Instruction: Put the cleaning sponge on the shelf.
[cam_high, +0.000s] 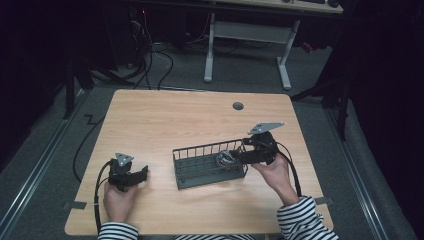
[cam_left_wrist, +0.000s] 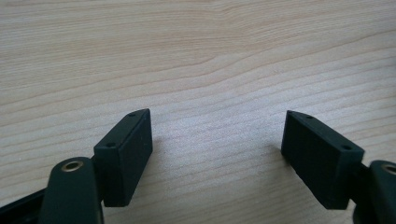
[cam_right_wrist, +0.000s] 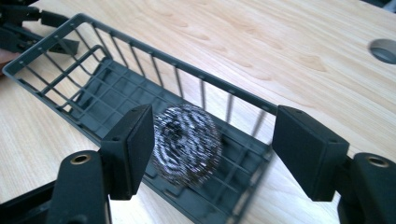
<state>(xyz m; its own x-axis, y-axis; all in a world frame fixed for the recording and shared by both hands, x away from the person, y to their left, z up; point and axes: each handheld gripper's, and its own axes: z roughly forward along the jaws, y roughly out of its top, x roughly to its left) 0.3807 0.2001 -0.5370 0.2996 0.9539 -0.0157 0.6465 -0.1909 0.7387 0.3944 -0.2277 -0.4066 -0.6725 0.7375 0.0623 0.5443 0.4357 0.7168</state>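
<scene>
Lower left of the high view: left tongs (cam_high: 142, 174) spread wide over bare counter (cam_high: 165, 120), nothing between. Lower right: right tongs (cam_high: 239, 156) spread, pinching nothing, poised at the near end of the dark wire basket (cam_high: 200, 167). Steel wool scourer (cam_high: 225, 159) resting inside that basket, at its right end, just beyond the tips.

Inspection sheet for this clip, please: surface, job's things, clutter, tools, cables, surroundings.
Surface: wooden table, with a grey round port.
Job's things: steel scourer lying in the dark wire basket, at its right end in the high view.
Clutter: nothing seen.
Tools: left tool open over bare wood; right tool open at the basket, scourer between the jaws, unpressed.
Cables: one trails from each tool; more on the floor.
Surroundings: dark room, white-legged desk behind.
</scene>
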